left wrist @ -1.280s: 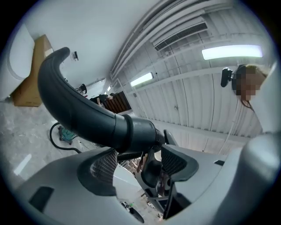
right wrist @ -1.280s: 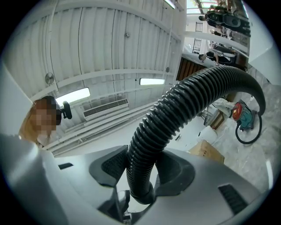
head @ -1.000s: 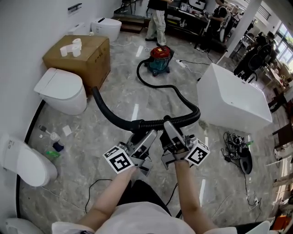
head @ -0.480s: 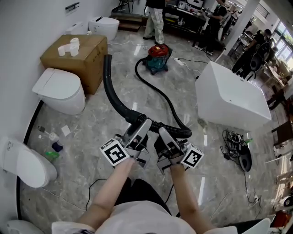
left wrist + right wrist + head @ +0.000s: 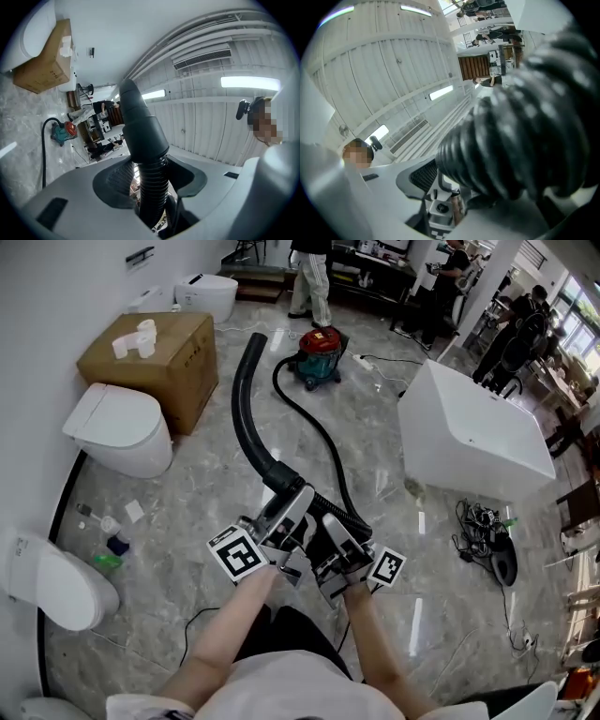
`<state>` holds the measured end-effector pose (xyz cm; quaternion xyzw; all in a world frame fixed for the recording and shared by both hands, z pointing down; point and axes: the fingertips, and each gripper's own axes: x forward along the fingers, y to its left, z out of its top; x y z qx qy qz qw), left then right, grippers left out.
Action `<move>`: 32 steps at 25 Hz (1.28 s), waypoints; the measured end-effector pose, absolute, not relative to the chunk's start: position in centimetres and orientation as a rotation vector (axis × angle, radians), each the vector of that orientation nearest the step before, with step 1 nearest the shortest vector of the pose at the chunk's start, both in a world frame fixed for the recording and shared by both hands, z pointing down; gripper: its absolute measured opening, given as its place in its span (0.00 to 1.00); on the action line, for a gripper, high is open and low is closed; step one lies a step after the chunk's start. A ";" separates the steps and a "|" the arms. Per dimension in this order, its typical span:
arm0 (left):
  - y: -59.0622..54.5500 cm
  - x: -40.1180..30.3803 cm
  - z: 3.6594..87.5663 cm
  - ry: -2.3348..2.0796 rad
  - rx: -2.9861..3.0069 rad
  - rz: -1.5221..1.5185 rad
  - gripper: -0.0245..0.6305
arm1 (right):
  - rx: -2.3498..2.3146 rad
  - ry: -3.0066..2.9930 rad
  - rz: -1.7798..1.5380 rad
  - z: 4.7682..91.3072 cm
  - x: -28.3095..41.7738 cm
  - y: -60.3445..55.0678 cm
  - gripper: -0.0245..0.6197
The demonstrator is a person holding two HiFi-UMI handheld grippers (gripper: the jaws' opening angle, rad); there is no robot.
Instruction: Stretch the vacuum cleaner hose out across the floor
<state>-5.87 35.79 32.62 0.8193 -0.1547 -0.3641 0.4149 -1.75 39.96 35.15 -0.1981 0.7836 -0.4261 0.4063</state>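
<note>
Gripping the black ribbed vacuum hose (image 5: pixel 337 510) just below centre of the head view, the left gripper (image 5: pixel 284 505) and right gripper (image 5: pixel 330 526) sit side by side, both tilted upward. The left gripper's jaws have just been closing, and in its own view the ribbed section stands between them with the pads against it, right below the smooth cuff. The right gripper's jaws are likewise clamped on the hose, which fills its view as a large blurred coil lying across the pads.

From the left gripper, the rigid black nozzle tube (image 5: pixel 242 413) curves toward the upper middle of the frame, raised off the grey marble floor (image 5: pixel 187 512). From the right gripper, the hose trails up across the floor to the red and teal vacuum cleaner (image 5: pixel 319 354) near the top centre. A cardboard box (image 5: pixel 155 367) and a white toilet (image 5: pixel 117 427) stand at the upper left, a white bathtub (image 5: pixel 469 432) at the right.
</note>
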 end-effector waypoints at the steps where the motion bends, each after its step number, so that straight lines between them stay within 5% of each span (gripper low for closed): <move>1: 35.5 -5.8 32.6 -0.397 2.064 -0.909 0.36 | -0.515 2.012 -1.079 35.5 -2.4 40.1 0.33; 20: 33.7 -4.9 34.0 -0.276 2.124 -0.740 0.35 | -0.597 2.236 -1.181 41.4 -4.0 42.4 0.40; 32: 32.6 -5.7 35.0 -0.321 2.357 -0.504 0.34 | -0.970 2.623 -0.935 43.8 -0.7 43.3 0.40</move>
